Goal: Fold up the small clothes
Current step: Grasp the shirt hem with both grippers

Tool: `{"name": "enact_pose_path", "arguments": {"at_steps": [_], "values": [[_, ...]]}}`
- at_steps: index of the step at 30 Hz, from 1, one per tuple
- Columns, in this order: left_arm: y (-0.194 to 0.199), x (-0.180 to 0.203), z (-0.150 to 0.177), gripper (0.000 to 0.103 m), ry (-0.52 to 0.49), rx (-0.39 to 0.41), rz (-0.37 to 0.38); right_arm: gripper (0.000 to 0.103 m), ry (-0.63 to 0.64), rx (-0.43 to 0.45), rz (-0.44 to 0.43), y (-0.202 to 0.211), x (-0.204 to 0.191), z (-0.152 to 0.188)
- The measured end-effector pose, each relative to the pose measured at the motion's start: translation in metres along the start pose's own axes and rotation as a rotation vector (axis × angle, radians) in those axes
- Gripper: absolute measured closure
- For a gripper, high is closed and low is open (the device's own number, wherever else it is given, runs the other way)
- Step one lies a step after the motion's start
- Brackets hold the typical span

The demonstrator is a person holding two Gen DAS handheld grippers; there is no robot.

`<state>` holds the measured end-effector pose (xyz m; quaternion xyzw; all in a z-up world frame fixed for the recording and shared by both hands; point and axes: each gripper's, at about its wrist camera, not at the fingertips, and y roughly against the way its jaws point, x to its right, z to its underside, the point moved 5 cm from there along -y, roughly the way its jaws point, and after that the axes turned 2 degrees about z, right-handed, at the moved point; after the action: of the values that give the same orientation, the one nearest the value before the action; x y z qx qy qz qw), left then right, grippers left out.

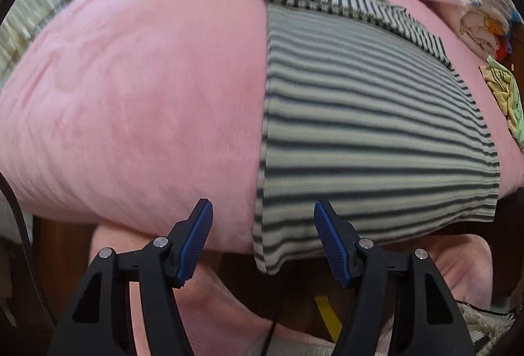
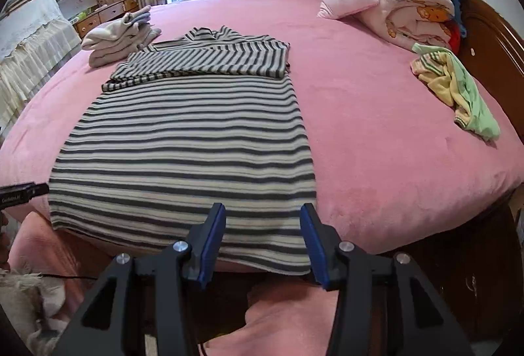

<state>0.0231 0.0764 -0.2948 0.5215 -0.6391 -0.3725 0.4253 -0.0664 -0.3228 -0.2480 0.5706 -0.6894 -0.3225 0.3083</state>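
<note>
A grey-and-cream striped garment lies flat on the pink bed, its sleeves folded across the top; its hem hangs over the near edge. It also shows in the left wrist view. My left gripper is open and empty, at the hem's left corner. My right gripper is open and empty, with the hem's right corner between its jaws. The left gripper's tip shows at the left edge of the right wrist view.
A folded stack of pale clothes sits at the far left of the bed. A pink pillow and folded bedding lie at the far right. A crumpled yellow-green garment lies near the wooden bed frame.
</note>
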Motion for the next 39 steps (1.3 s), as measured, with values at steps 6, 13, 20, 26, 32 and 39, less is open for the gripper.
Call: {"name": "enact_pose_path", "arguments": {"at_steps": [6, 13, 20, 26, 32, 39], "values": [[-0.023, -0.006, 0.017, 0.039, 0.072, -0.100, 0.038, 0.056, -0.015, -0.038, -0.006, -0.016, 0.009, 0.010], [-0.037, -0.001, 0.027, 0.039, 0.062, -0.153, 0.030, 0.056, -0.027, -0.092, -0.009, -0.029, 0.034, 0.021], [-0.048, 0.007, 0.034, 0.039, 0.062, -0.198, 0.035, 0.056, -0.073, -0.185, -0.082, -0.051, 0.050, 0.040], [-0.055, 0.008, 0.038, 0.037, 0.089, -0.223, 0.049, 0.056, -0.057, -0.234, -0.100, -0.073, 0.047, 0.050], [-0.060, 0.006, 0.042, 0.036, 0.087, -0.225, 0.051, 0.066, -0.073, -0.258, -0.148, -0.091, 0.040, 0.050], [-0.054, -0.012, 0.042, 0.036, 0.141, -0.191, 0.065, 0.094, -0.024, -0.239, -0.155, -0.089, 0.023, 0.045]]}}
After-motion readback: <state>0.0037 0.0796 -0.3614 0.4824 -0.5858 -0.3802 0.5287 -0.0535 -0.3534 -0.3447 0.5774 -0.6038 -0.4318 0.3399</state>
